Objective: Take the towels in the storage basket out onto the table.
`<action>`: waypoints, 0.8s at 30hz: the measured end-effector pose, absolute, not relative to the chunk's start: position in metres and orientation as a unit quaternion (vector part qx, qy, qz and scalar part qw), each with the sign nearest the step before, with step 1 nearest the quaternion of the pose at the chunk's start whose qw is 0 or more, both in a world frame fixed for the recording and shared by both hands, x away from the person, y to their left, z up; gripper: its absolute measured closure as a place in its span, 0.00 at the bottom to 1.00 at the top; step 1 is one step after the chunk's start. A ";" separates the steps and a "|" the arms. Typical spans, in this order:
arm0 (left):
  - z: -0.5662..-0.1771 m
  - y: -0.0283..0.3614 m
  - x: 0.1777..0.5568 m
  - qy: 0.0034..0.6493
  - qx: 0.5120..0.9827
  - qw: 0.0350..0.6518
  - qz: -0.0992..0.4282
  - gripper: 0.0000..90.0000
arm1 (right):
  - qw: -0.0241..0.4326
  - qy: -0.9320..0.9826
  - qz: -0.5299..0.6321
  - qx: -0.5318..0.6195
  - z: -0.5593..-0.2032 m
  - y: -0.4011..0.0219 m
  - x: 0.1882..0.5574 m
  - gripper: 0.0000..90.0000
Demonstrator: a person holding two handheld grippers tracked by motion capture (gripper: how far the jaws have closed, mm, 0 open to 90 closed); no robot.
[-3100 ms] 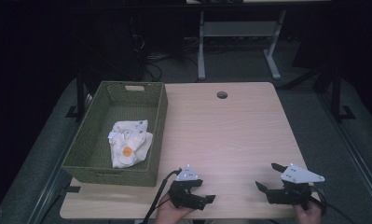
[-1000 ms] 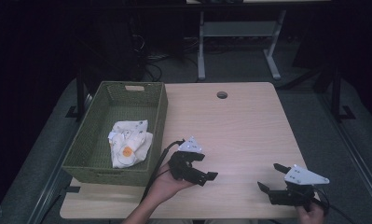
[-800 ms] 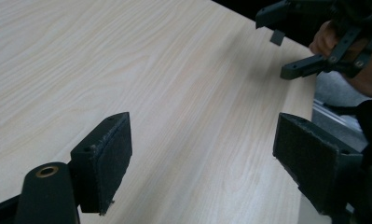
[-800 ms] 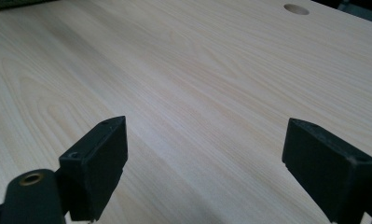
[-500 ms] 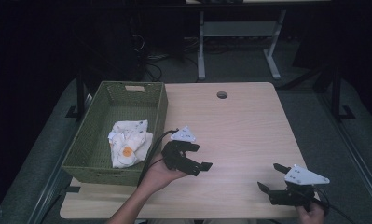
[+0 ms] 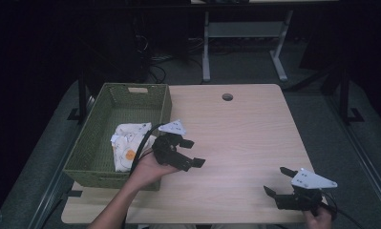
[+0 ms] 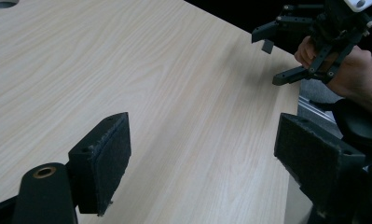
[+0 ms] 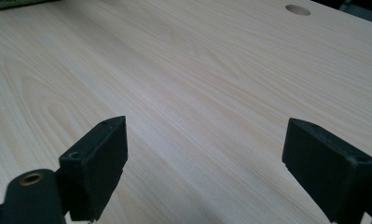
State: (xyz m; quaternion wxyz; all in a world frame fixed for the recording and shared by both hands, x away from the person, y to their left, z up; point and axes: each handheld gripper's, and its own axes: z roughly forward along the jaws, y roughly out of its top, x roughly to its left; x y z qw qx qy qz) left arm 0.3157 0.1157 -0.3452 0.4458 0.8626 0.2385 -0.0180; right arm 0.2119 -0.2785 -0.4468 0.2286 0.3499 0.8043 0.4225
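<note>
A pale wooden table [image 6: 245,138] is seen from above, its surface bare across the middle and right, with a round hole [image 6: 227,97] set near the far edge. A green woven basket [image 6: 93,143] is placed on the table's left side, and a crumpled white cloth [image 6: 128,145] with small printed marks is lying inside it, toward the near right corner. The left gripper [image 6: 190,152] is held above the table just right of the basket, beside the cloth but apart from it, its jaws spread wide and nothing gripped between them; bare wood is seen between the pads [image 7: 104,163] in the left gripper view. The right gripper [image 6: 279,181] is held low at the near right corner of the table, well apart from the basket, with its jaws likewise spread and empty.
</note>
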 end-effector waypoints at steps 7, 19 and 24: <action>-0.337 0.130 0.321 0.240 0.861 0.448 -0.019 0.21 | 0.228 0.805 0.423 0.349 -0.447 -0.278 0.212 0.15; -0.329 0.160 0.333 0.255 0.848 0.464 -0.039 0.21 | 0.227 0.805 0.424 0.348 -0.447 -0.279 0.212 0.15; -0.326 0.173 0.337 0.260 0.848 0.461 -0.038 0.21 | 0.228 0.805 0.425 0.347 -0.446 -0.278 0.211 0.15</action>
